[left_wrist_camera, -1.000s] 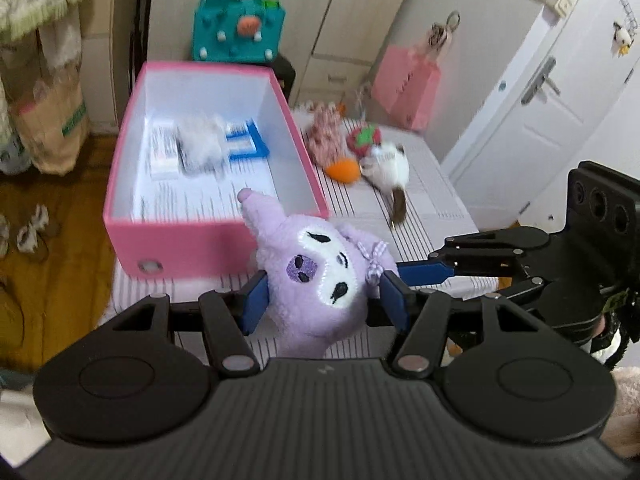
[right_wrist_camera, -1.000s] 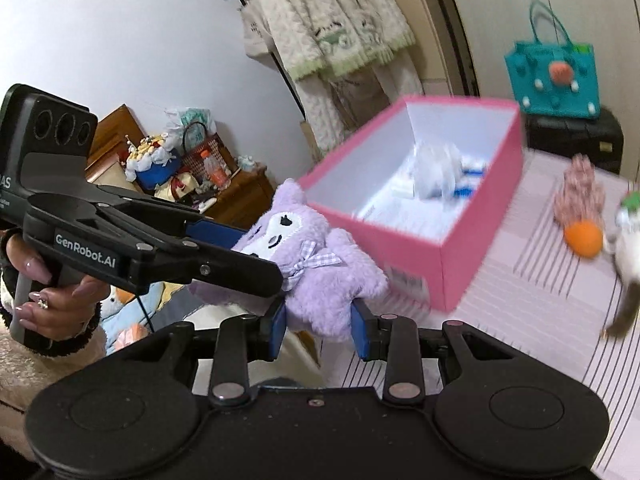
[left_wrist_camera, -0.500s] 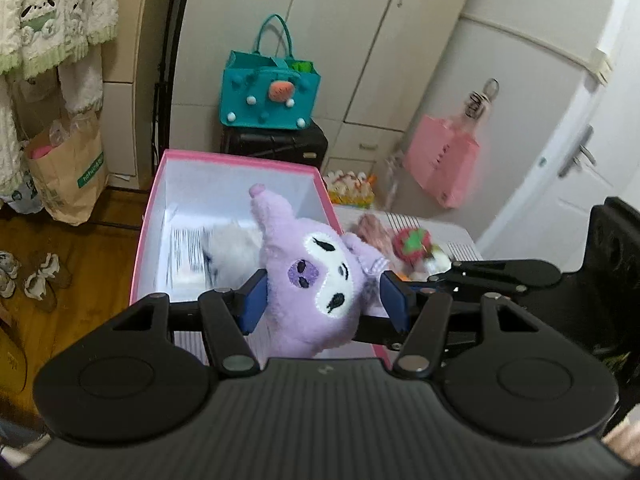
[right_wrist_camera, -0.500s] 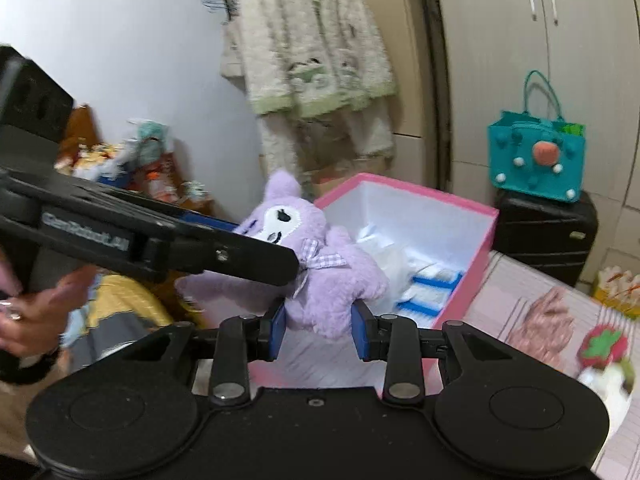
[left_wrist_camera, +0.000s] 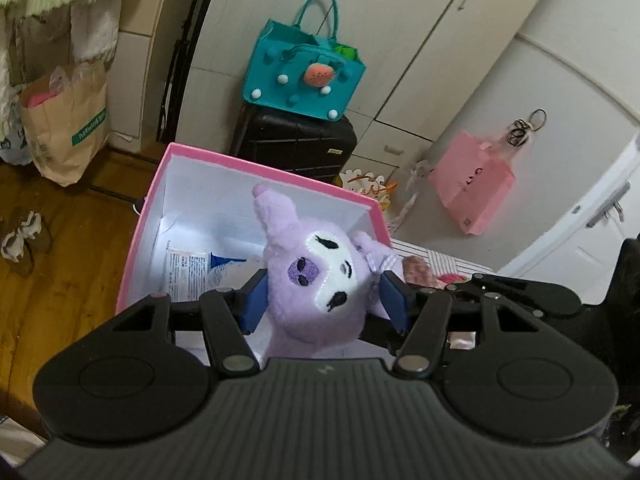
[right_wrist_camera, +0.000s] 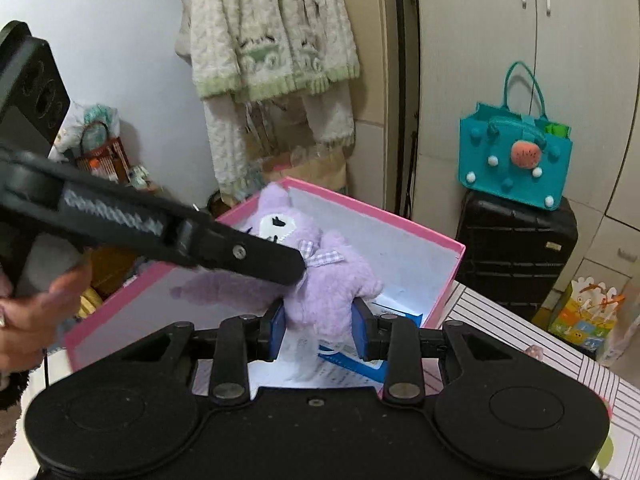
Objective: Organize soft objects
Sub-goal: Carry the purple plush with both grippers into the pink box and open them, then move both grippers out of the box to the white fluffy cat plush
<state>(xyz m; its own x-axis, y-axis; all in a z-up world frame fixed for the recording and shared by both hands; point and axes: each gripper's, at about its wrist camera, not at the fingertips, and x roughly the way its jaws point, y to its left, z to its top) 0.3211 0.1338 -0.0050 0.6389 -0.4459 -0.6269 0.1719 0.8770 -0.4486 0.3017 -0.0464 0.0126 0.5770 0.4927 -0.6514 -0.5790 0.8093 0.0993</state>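
Fuzzy purple plush doll, round-headed with a checked bow, hangs mid-frame over the open pink cardboard box, clamped at its head by the left gripper and at its body by the right gripper.

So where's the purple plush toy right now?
In both wrist views the purple plush toy is held over the open pink cardboard box, with the left hand-held gripper on its head and the right hand-held gripper on its body.

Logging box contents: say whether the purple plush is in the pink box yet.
Not yet: purple plush hangs above the pink box, clamped by both grippers.
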